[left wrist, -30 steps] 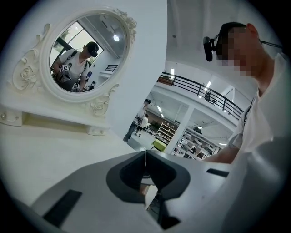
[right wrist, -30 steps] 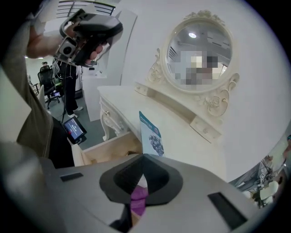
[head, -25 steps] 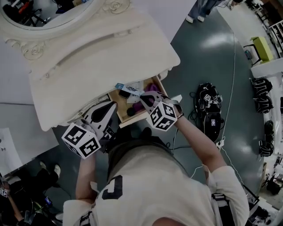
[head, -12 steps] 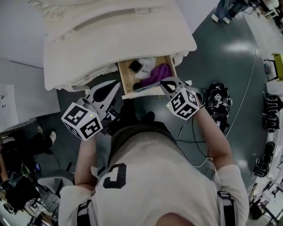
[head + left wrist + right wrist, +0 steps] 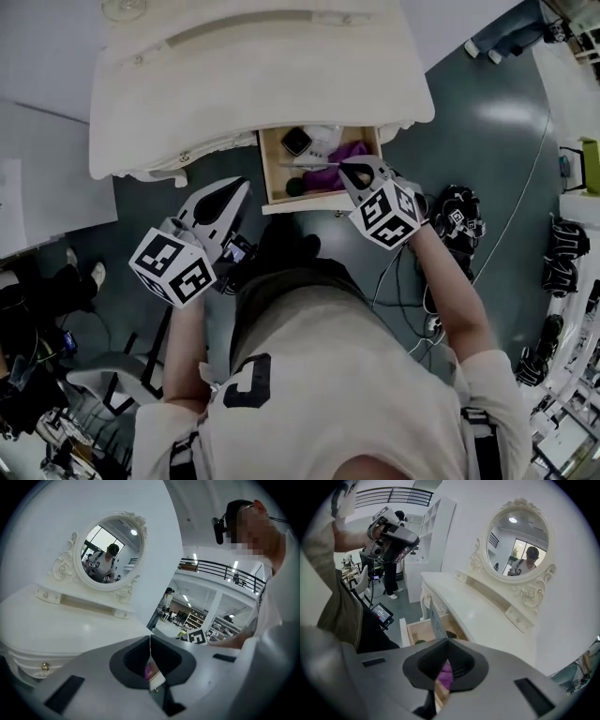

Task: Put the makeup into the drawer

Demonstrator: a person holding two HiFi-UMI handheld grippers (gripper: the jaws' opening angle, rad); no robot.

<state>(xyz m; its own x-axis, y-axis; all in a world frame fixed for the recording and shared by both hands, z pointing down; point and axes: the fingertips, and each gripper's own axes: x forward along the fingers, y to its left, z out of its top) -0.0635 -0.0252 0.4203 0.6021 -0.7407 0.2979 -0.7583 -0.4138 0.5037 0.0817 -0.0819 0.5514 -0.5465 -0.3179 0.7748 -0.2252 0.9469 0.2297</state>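
Makeup packet edge-on, long axis pointing left over drawer, pinched by right tongs; left tongs pressed together.

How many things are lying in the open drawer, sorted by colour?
Black: 2, square case and round piece
White: 1, small item
Purple: 1, bundle
Total: 4, leaving out the flat packet in the right gripper
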